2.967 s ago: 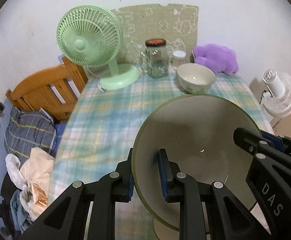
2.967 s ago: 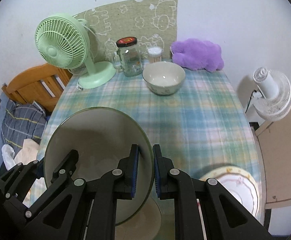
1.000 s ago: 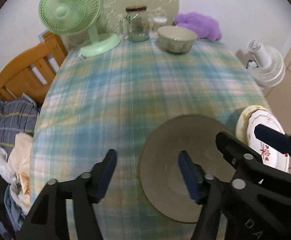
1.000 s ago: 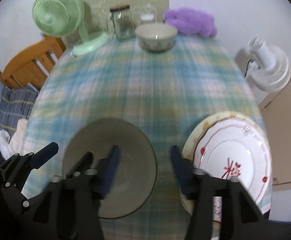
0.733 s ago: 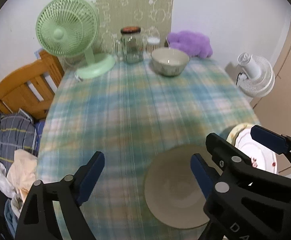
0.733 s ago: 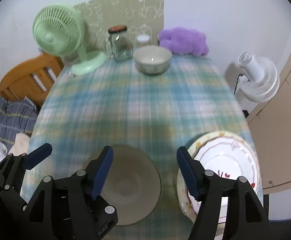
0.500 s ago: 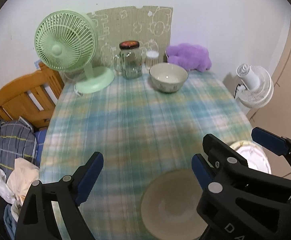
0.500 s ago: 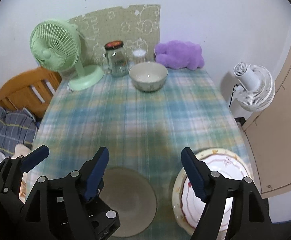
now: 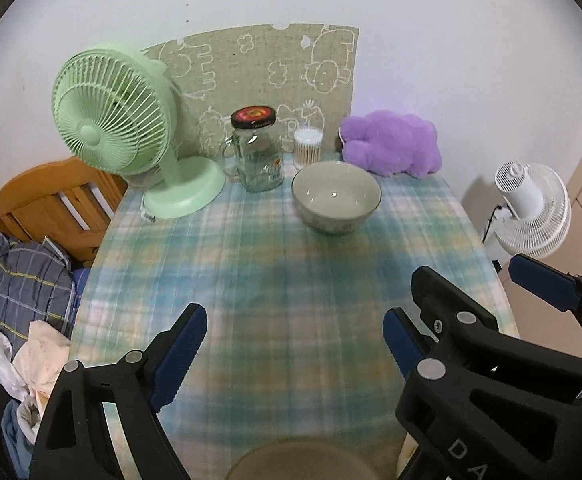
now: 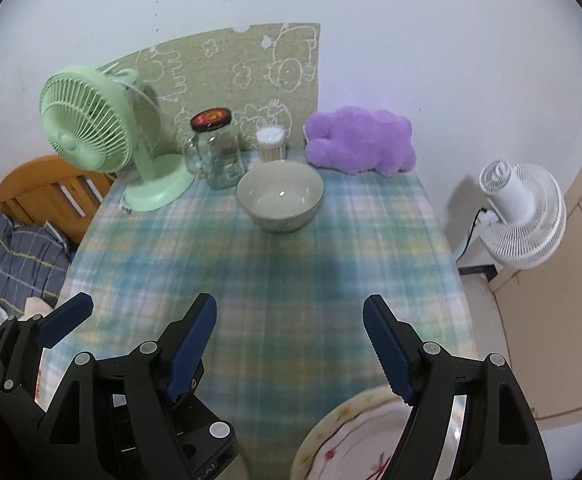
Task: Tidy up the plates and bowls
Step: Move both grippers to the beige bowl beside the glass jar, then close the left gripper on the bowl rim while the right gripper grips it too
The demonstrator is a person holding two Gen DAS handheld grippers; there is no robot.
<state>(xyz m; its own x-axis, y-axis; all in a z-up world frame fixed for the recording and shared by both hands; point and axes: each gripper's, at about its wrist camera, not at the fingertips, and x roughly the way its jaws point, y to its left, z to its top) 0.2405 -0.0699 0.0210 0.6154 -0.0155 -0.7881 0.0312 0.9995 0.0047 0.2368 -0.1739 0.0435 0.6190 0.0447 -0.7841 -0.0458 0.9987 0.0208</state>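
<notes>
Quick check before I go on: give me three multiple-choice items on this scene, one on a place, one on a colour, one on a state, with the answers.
1. Where does the far bowl stand?
A. In front of the jar and cotton swabs
B. On the chair
C. Under the white fan

2. What colour is the fan on the table?
A. White
B. Light green
C. Purple

3. How do both grippers stand?
A. Shut on the far bowl
B. Shut on a plate
C. Open, holding nothing

Answers:
1. A: the bowl sits on the cloth just nearer than the jar and swabs.
2. B: its cage, stem and base are pale green.
3. C: the left gripper and right gripper have just been opening; only bare cloth shows between the pads.
</notes>
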